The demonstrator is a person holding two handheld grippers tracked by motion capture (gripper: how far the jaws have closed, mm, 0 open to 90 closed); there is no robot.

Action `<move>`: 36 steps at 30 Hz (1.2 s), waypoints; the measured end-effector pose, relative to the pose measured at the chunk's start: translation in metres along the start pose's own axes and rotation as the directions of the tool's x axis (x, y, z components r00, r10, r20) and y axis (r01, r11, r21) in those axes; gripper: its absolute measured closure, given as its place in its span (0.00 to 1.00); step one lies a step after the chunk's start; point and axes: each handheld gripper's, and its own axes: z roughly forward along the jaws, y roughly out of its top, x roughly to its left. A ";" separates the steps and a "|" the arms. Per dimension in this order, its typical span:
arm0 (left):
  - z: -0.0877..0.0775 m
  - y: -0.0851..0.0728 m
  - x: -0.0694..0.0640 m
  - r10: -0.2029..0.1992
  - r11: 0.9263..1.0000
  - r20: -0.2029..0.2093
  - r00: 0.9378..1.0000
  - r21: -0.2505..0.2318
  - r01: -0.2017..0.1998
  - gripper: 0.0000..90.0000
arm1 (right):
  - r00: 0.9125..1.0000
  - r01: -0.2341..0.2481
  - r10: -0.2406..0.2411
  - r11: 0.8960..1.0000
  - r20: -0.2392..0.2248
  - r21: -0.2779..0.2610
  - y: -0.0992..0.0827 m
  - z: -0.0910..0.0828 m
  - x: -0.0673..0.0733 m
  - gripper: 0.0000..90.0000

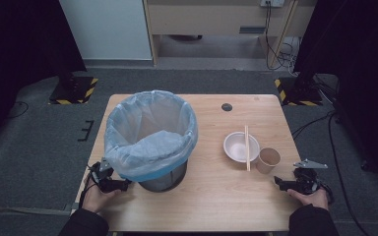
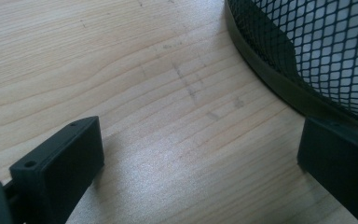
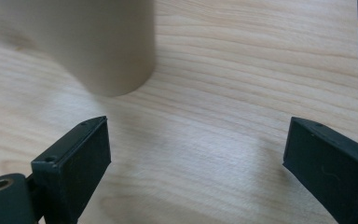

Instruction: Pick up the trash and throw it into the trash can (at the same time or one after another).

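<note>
So the setup is a light wooden table with a black mesh bin on its left half, lined with a pale blue bag that folds down over the rim and covers most of the outside. The left gripper sits low at the near-left of the table, right at the foot of the bin, with the person's hand wrapped around it from below. In the left gripper view its jaws are spread wide with bare wood between them; the right-hand jaw is up against the bin's dark base band, though I can't tell if it's actually touching, and nothing is being pinched. Over on the right side there's a tan paper cup standing upright, just beside a white bowl with a pair of wooden chopsticks laid across it. The right gripper is held near the table's front-right edge, just short of the cup and pointing toward it. In the right gripper view the cup looms blurry at the top left, ahead of the jaws and not between them, and those jaws are also wide apart over plain tabletop, so that one's released too. There's also a small dark round spot toward the far edge of the table.
</note>
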 end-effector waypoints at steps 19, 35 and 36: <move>0.000 0.000 -0.002 -0.001 1.000 -0.003 1.000 0.001 0.001 0.00 | 0.996 0.016 -0.031 0.985 -0.080 -0.174 0.011 -0.043 0.024 0.07; 0.000 0.000 -0.002 -0.003 1.000 -0.005 1.000 -0.001 0.003 0.00 | 0.996 -0.054 0.025 0.940 -0.091 -0.337 0.040 -0.066 0.025 0.11; 0.000 0.000 -0.002 -0.003 1.000 -0.005 1.000 -0.001 0.003 0.00 | 0.996 -0.055 0.025 0.936 -0.089 -0.347 0.045 -0.065 0.025 0.11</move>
